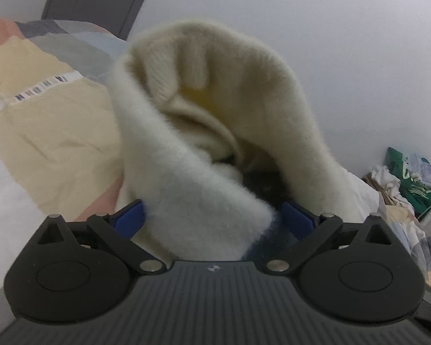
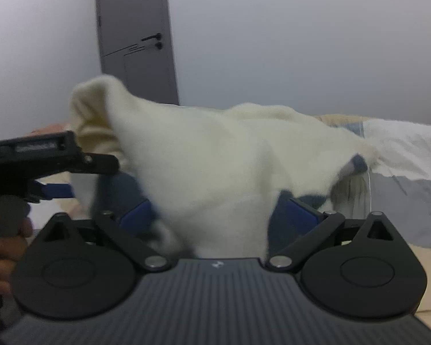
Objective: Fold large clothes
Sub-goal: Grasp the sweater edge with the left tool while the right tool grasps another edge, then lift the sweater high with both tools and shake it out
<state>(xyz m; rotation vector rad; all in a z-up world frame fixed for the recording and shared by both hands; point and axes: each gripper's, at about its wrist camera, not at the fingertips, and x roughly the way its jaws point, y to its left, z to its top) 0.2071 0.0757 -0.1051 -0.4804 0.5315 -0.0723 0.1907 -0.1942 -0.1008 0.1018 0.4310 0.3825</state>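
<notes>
We see soft, even, rather dim indoor light with no glare and only faint shadows. Both views bend strongly at the edges: the door (image 2: 138, 37) curves. The sweater (image 2: 215, 166) is smeared by motion blur, its fuzzy edges unsharp, and colours look washed out.

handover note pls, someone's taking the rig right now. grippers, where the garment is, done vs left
Left gripper: jaws wide, cream fleece garment bunched between them; a real clamp can't be confirmed.
Right gripper: same, jaws wide, the same fleece draped between the blue fingers.
Garment: lifted above the bed, spanning both grippers, navy trim at an edge.
Done: garment picked up at two points.
Left: lay it flat on the bed and make the folds; none visible yet.
</notes>
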